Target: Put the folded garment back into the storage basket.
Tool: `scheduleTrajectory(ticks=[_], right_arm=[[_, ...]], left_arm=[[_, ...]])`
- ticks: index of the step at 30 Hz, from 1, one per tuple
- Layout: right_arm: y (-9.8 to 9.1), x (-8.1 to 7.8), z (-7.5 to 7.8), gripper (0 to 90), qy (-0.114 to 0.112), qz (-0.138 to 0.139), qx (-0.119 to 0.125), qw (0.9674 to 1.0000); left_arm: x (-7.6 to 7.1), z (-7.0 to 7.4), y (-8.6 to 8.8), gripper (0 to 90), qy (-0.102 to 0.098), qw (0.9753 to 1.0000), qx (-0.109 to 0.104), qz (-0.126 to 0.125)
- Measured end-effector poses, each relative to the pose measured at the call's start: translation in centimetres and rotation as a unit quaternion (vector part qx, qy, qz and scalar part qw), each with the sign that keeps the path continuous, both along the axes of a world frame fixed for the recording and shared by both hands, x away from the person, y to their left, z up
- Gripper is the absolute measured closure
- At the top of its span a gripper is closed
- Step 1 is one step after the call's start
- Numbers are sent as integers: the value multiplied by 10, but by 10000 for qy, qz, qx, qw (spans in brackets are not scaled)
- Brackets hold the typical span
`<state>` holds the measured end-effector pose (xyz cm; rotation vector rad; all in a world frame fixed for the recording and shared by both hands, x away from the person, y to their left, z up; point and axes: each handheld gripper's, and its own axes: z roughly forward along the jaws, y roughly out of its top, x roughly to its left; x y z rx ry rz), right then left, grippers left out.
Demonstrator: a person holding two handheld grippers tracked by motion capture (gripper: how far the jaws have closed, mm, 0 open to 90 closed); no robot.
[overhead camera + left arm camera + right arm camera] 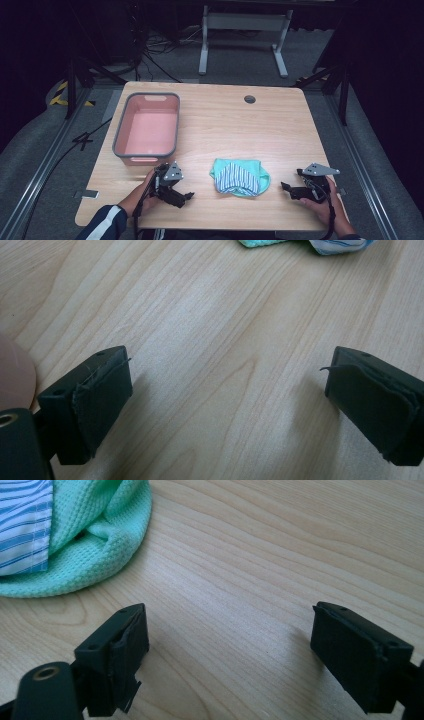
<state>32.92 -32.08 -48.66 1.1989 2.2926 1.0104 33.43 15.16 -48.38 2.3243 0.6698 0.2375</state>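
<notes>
A crumpled mint-green cloth (240, 177) with a blue-and-white striped piece on top lies near the table's front edge, between the two grippers. My left gripper (186, 196) rests low on the table to its left, open, with bare wood between its jaws (227, 390). The cloth's edge (310, 244) peeks in at the top of the left gripper view. On the cloth's right side my right gripper (286, 187) stands open over bare wood (230, 635). The green cloth (95, 545) fills the upper left of the right gripper view, a short way from the jaws.
A pink tub with a grey rim (174, 125) stands at the left of the wooden table (250, 125), just beyond my left hand. A round cable hole (249, 99) sits near the far edge. Cables and a white desk frame (245, 30) lie on the floor behind.
</notes>
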Motion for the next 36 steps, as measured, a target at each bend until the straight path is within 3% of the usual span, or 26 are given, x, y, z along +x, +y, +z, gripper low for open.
scheduleTrajectory(ticks=[13, 17, 22, 24, 26, 30, 32, 35, 36], right_arm=[[0, -1, 0, 166, -11, -50, 7, 10000], [-3, -3, 1, 212, -20, -199, 9, 9998], [-3, -5, 3, 235, 51, -278, 13, 9996], [0, -5, 5, 238, 111, -216, 30, 9997], [5, -5, 8, 252, 56, -141, -31, 9999], [14, -7, 15, 278, 6, -45, 52, 10000], [20, -7, 18, 285, 34, 32, 110, 9999], [31, -8, 23, 292, 1, 178, 91, 9998], [35, -8, 26, 301, -35, 189, 85, 9998]], left_arm=[[-4, 0, 1, 100, -54, 9999, -64, -117], [-4, 2, -3, 90, -96, 9997, 47, -219], [1, 4, -8, 93, 81, 9993, 161, -326], [2, 6, -9, 110, 87, 9993, 188, -313], [2, 7, -11, 168, 107, 9993, 169, -304], [4, 9, -13, 187, 122, 9993, 200, -302], [6, 12, -17, 222, 63, 9990, 328, -312], [10, 18, -26, 239, 82, 9994, 192, -261], [11, 20, -30, 245, -23, 9993, 224, -282]])
